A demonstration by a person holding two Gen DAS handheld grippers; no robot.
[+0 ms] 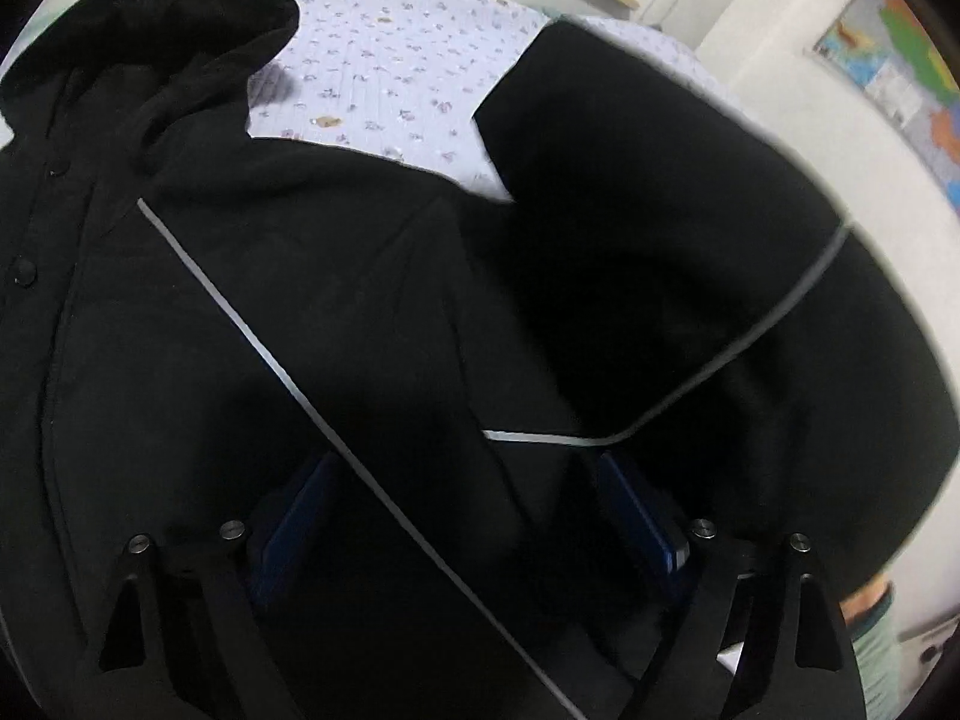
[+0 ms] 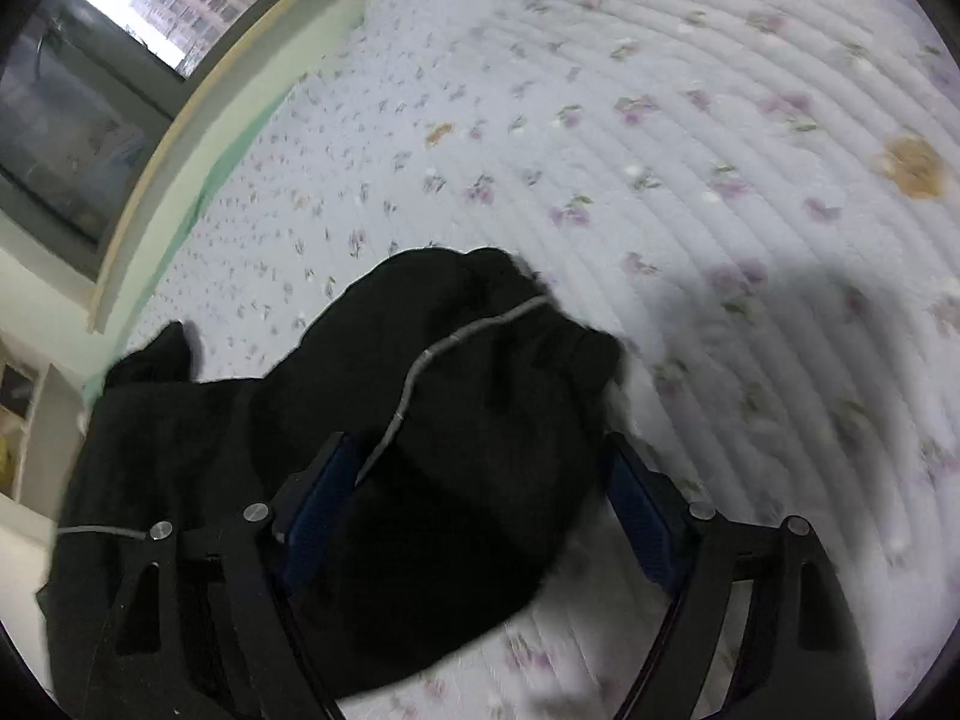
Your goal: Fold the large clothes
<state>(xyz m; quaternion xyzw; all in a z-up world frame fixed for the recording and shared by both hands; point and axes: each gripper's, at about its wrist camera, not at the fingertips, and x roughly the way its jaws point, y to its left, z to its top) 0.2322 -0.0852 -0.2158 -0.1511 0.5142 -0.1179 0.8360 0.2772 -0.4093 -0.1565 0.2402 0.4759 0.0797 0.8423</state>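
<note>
A large black hooded jacket (image 1: 252,300) with thin grey piping lies on a floral bedsheet (image 1: 390,60). Its hood (image 1: 150,30) lies at the upper left in the left wrist view. One sleeve (image 1: 660,240) is raised and folded over at the right. My left gripper (image 1: 474,516) stands open just over the jacket body, blue pads (image 1: 300,528) wide apart. In the right wrist view my right gripper (image 2: 480,504) stands open around the bunched sleeve end (image 2: 468,390), with black cloth between its blue pads (image 2: 648,522), above the bedsheet (image 2: 660,120).
The bed's wooden edge (image 2: 180,138) and a window (image 2: 120,30) are at the left in the right wrist view. A white wall with a coloured map (image 1: 888,72) is at the right in the left wrist view. Small brown stains (image 2: 912,168) mark the sheet.
</note>
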